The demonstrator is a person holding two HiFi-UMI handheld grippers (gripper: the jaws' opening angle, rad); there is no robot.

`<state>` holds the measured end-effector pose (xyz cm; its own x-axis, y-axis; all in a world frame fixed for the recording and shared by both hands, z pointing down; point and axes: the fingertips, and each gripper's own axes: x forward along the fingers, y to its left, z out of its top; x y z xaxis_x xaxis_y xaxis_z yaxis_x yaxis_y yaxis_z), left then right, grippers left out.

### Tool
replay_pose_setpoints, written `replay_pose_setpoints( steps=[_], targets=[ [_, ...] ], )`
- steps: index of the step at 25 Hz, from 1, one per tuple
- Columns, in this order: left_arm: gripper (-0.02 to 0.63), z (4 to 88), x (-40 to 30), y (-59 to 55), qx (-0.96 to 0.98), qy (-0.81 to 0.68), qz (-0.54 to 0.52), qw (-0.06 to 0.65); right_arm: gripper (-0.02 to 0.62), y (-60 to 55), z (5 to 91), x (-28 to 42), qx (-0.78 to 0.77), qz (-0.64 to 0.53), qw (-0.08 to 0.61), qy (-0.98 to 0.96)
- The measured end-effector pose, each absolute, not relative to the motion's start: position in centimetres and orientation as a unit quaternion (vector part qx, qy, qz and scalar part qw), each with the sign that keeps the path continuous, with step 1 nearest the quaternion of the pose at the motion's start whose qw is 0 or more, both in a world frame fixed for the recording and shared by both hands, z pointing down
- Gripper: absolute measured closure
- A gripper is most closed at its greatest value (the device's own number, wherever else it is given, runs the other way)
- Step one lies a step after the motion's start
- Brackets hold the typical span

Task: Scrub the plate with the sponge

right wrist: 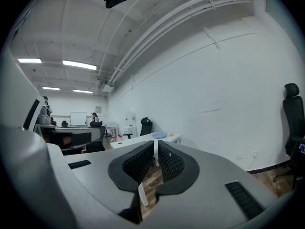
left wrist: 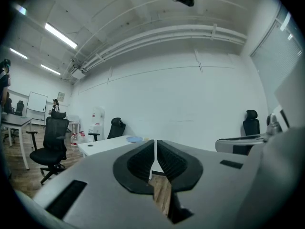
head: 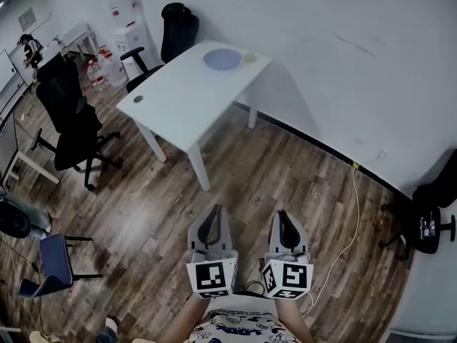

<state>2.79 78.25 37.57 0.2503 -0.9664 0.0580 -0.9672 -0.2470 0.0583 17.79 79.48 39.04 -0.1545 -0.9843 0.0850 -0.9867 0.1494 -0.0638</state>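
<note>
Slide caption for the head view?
Left gripper and right gripper, shut and empty, face the white table bearing plate and sponge.

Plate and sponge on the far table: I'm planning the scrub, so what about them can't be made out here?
Plate: too small in the head view to tell clean from dirty; edge-on sliver in both gripper views.
Sponge: a tiny pale blob beside it, shape unreadable.
Dark spot on the table: too small to identify.
</note>
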Motion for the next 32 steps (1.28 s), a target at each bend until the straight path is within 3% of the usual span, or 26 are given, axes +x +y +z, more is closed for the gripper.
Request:
replay_pose_setpoints(
  steps=[17,32],
  targets=[
    [0.583,34.8,-0.5,58.9,0.813,-0.581,-0.014,0.019,0.557,61.0,36.4,13.6,0.670,0.032,-0.007,-0.742],
    [0.583,37.1,-3.0,51.6,0.801,-0.597,-0.002,0.044,0.555,52.9,38.5,13.1,0.668,0.050,0.027,-0.742]
  ],
)
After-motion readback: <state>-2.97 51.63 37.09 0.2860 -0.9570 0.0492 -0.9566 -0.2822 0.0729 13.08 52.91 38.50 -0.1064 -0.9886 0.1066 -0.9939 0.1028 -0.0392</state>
